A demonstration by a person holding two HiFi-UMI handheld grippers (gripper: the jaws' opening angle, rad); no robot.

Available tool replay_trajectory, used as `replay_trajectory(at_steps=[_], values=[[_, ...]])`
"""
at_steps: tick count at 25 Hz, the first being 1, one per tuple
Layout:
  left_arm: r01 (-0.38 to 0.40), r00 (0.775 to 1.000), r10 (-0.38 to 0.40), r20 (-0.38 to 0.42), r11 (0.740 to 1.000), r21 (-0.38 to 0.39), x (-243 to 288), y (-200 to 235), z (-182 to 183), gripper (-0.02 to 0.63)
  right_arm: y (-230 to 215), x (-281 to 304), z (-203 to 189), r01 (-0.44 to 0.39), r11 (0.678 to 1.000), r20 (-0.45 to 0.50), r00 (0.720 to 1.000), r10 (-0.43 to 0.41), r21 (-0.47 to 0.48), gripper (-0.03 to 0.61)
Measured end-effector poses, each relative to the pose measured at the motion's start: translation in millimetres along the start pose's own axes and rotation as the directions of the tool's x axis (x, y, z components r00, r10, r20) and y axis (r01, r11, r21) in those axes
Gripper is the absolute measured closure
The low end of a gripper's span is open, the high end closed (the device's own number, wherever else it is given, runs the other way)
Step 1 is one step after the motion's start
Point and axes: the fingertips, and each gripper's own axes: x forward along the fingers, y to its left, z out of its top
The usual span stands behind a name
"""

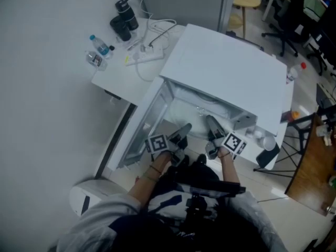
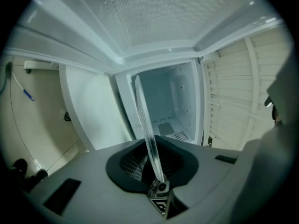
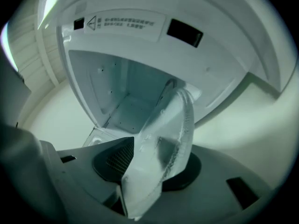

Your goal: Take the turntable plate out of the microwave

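1. White table (image 1: 126, 77) against a grey wall carries the microwave (image 1: 226, 67). Its door (image 1: 144, 125) is swung open to the left in the head view.
2. Both tools are at the mouth of the cavity (image 2: 168, 101). The left gripper (image 1: 182, 130) and the right gripper (image 1: 212, 124) point nearly level into it.
3. The plate (image 2: 145, 120) is off the cavity floor. It stands on edge in front of the opening, and the left gripper view shows it as a thin glass line rising from between the jaws.
4. The left gripper is pinched onto the plate's lower rim, with its jaws nearly together on the glass.
5. The right gripper's jaws are spread wide. Its own view shows the plate tilted between them, but the pads do not appear to be pressing on it, so the left one seems to carry the weight alone.
6. Behind the glass the cavity floor looks bare in both gripper views.
7. Done, as I judge it: door open, plate lifted and tipped up, and drawn to the mouth or just past it.
8. Left to do: bring the plate fully clear of the microwave and set it down. With only one rim pinched, the glass could swing or slip.
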Motion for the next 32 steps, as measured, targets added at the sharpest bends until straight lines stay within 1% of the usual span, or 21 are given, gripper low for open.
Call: replay_trajectory(at_steps=[2, 5, 7, 9, 11, 12, 14, 15, 17, 18, 22, 26, 28, 32], values=[[-0.010, 1.000, 0.010, -0.001, 1.000, -0.003, -5, -1, 0, 0.566, 6, 0, -7, 0.000, 0.999, -0.021, 1.000, -0.001, -0.037, 0.463], [-0.032, 0.999, 0.033, -0.022, 0.999, 0.018, -10, -4, 0, 0.557, 10, -2, -10, -0.010, 1.000, -0.007, 1.000, 0.010, -0.025, 0.472], [-0.016, 1.000, 0.017, -0.025, 0.999, 0.028, -11, -7, -2, 0.557, 10, -6, -11, -0.002, 1.000, 0.002, 1.000, 0.002, -0.027, 0.472], [0.018, 0.999, -0.017, -0.029, 0.999, 0.047, -13, -13, -5, 0.557, 14, -13, -13, 0.003, 0.999, 0.011, 1.000, -0.002, -0.044, 0.472], [-0.003, 0.999, 0.006, -0.037, 0.997, 0.071, -20, -16, -6, 0.557, 20, -19, -14, -0.005, 0.999, 0.026, 1.000, 0.006, -0.045, 0.474], [-0.007, 0.999, 0.010, -0.038, 0.998, 0.067, -23, -18, -7, 0.557, 24, -22, -15, -0.012, 0.999, 0.035, 0.999, 0.013, -0.043, 0.472], [0.032, 0.999, -0.030, -0.039, 0.998, 0.054, -27, -28, -11, 0.557, 33, -29, -17, -0.025, 0.999, 0.055, 0.998, 0.028, -0.045, 0.474], [0.064, 0.997, -0.062, -0.045, 0.996, 0.064, -29, -34, -12, 0.555, 37, -32, -18, -0.030, 0.998, 0.064, 0.997, 0.033, -0.047, 0.474], [0.124, 0.991, -0.117, -0.065, 0.986, 0.111, -34, -44, -15, 0.551, 46, -39, -22, -0.040, 0.998, 0.078, 0.996, 0.044, -0.051, 0.474], [0.140, 0.989, -0.133, -0.066, 0.983, 0.117, -38, -47, -15, 0.551, 51, -41, -25, -0.046, 0.998, 0.085, 0.995, 0.050, -0.052, 0.474], [0.150, 0.988, -0.146, -0.045, 0.985, 0.085, -57, -59, -20, 0.551, 70, -52, -34, -0.059, 0.995, 0.099, 0.993, 0.068, -0.086, 0.474], [0.178, 0.984, -0.175, -0.033, 0.979, 0.102, -71, -71, -25, 0.551, 87, -64, -40, -0.077, 0.989, 0.107, 0.990, 0.091, -0.127, 0.474], [0.195, 0.981, -0.194, -0.026, 0.975, 0.103, -77, -79, -29, 0.551, 92, -72, -42, -0.077, 0.988, 0.109, 0.990, 0.091, -0.131, 0.474], [0.221, 0.975, -0.223, 0.000, 0.967, 0.123, -90, -94, -39, 0.551, 105, -85, -49, -0.115, 0.984, 0.096, 0.987, 0.128, -0.133, 0.474]])
